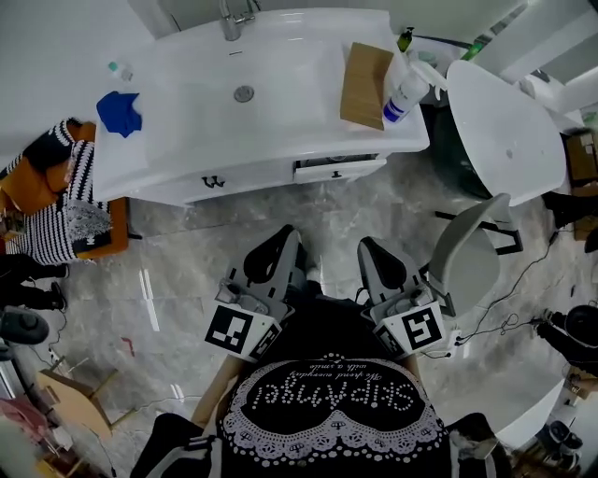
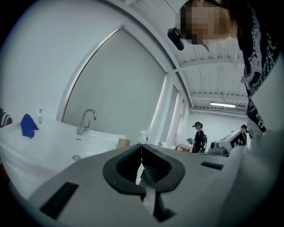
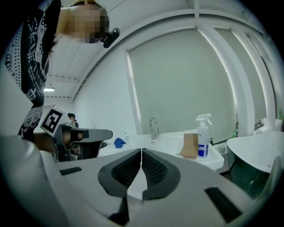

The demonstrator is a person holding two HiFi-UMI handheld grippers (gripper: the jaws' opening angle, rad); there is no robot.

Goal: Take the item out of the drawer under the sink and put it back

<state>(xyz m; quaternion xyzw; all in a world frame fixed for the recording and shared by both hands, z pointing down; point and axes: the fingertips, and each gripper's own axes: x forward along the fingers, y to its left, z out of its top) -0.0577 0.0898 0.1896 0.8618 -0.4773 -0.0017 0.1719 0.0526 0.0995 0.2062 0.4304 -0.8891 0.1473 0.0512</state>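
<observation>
**Grey jaws shut and empty, well short of the vanity drawer**

Nearest, against the black lace-trimmed top: left gripper (image 1: 280, 245) and right gripper (image 1: 374, 252) side by side at waist level, aimed ahead at the vanity. Both pairs of jaws pressed together in their own views, with nothing between them. Sensible for an approach, since no grasp is called for yet.

Beyond those, bare marbled floor (image 1: 187, 271), and so well apart from the cabinet. Off to the right, a grey chair (image 1: 462, 247) drawn up beside a white round table (image 1: 509, 121), clear of the path to the sink.

Further on, at the white vanity front: a drawer (image 1: 338, 169) under the right end of the counter, seemingly standing slightly out from the front, perhaps left ajar for an easy pull. To its left, a flush front with a dark handle (image 1: 213, 182). No sight of the item itself; presumably inside the drawer, hidden behind its front.

Up on the counter, around the basin (image 1: 280, 75): a blue cloth (image 1: 120, 112) at the left end, a brown board (image 1: 366, 84) and a spray bottle (image 1: 402, 98) at the right, kept to the edges and out of the bowl. Farthest back, the faucet (image 1: 234, 19) at the rear rim.

Judged as the approach stage, with nothing taken out yet. Next up, likely: closing the gap and opening one gripper for the drawer pull.
</observation>
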